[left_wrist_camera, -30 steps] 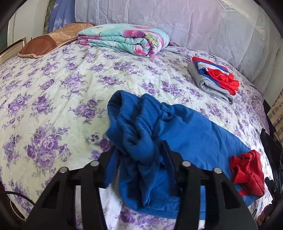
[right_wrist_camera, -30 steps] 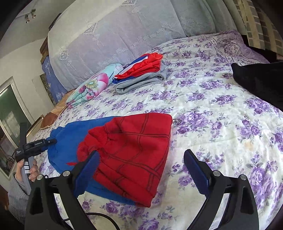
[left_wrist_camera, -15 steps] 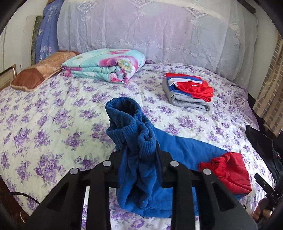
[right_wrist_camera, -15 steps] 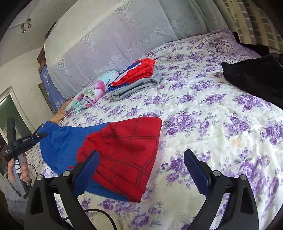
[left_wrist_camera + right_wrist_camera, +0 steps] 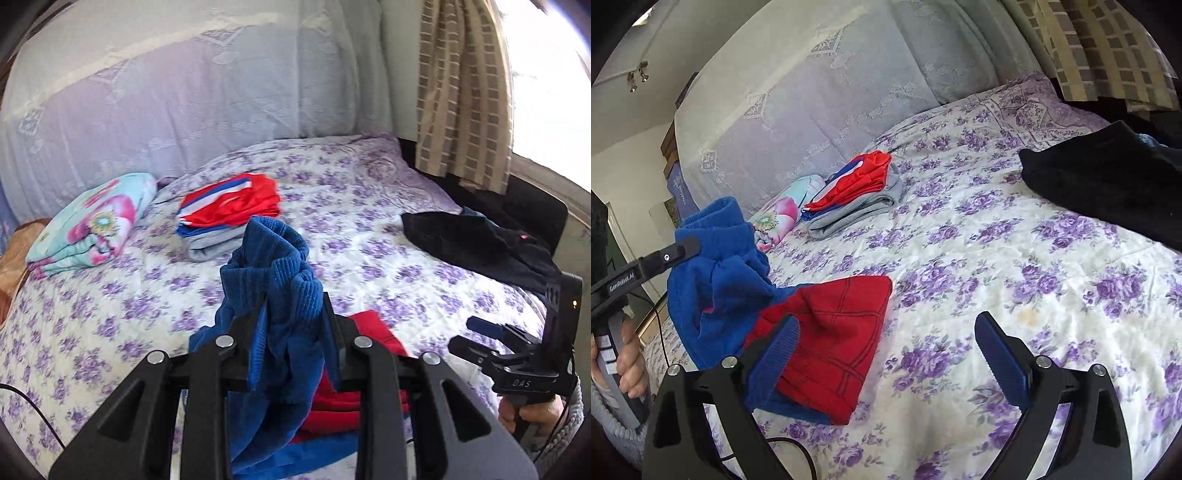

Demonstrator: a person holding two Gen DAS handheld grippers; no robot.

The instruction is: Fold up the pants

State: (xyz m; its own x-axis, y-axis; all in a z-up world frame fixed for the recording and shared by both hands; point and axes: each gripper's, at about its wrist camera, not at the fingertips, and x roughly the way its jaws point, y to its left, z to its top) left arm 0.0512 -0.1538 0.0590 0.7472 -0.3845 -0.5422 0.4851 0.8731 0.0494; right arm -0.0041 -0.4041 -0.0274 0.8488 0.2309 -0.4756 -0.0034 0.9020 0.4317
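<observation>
The pants are blue knit (image 5: 280,266) with a red part (image 5: 373,328) and lie on the floral bedspread (image 5: 110,317). My left gripper (image 5: 294,299) is shut on the bunched blue ribbed end and holds it raised above the bed. In the right wrist view that lifted blue fabric (image 5: 720,280) hangs from the left gripper (image 5: 683,247) at the far left. The red part (image 5: 834,332) still rests on the bed. My right gripper (image 5: 886,321) is open just above the bed, its left finger over the red part's near edge, nothing gripped. It also shows in the left wrist view as the right gripper (image 5: 480,332).
A folded red, blue and grey stack (image 5: 857,192) and a folded floral blanket (image 5: 92,225) lie near the headboard. A black garment (image 5: 1108,184) sprawls at the bed's right side under a checked curtain (image 5: 465,92). A cable (image 5: 790,443) trails at the near edge.
My left gripper closed on the blue ribbed end, then lifted it off the bed and swung toward the right side. The right gripper stayed open and shifted slightly.
</observation>
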